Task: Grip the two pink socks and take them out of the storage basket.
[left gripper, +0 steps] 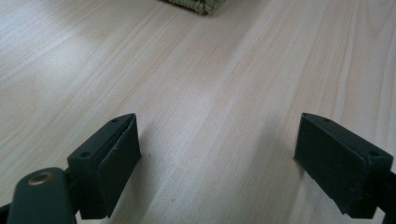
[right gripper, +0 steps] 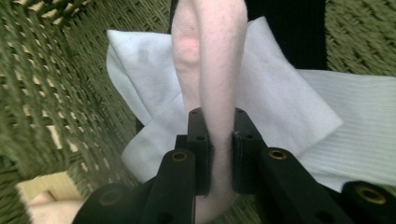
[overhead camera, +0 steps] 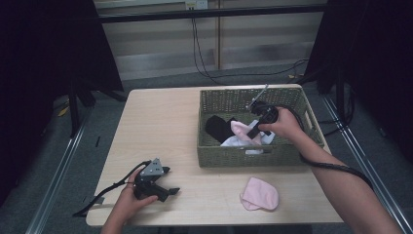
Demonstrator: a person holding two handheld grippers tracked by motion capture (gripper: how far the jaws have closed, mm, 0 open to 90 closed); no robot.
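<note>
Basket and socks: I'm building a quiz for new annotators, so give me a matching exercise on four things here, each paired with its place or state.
Things:
1. pink sock
2. second pink sock
3. black sock
4. left gripper

Places or states:
A. lies on the bare table, in front of the basket
B. open over the tabletop, nothing between its jaws
C. clamped between the right gripper's jaws, inside the basket
D. lies in the basket's left part, not held

Pairs: 1-C, 2-A, 3-D, 4-B

The wicker basket sits on the wooden table; the right gripper reaches into it.
</note>
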